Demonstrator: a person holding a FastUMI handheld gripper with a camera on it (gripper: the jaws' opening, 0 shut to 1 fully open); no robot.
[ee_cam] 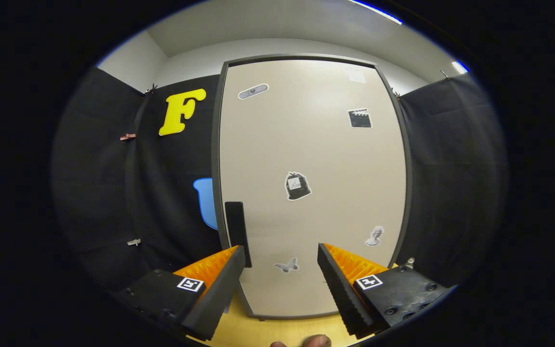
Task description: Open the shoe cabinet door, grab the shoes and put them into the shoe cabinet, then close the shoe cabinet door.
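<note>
Gripper view shows us facing the tall beige shoe cabinet door (pixel 311 193), framed in dark grey and dotted with small grey stickers, standing shut on a pale wooden floor (pixel 277 330). Our gripper (pixel 281 258) has its fingers spread wide and holds nothing; the door lies beyond them and fills the gap between them. The flat black vertical handle (pixel 236 226) sits near the door's left edge, just beyond the tip of the left finger (pixel 224 274), apparently not yet touched. We judge the opening step to be in hand, so we should shift left until the handle stands between both fingers, ease forward, close firmly on it, then pull along the door's arc rather than straight back, since the hinges are probably on the right side. Keeping the fingers square to the handle should stop it slipping out. We cannot see any shoes here; what looks like fingertips (pixel 316 341) shows low down between the fingers, by the floor.
</note>
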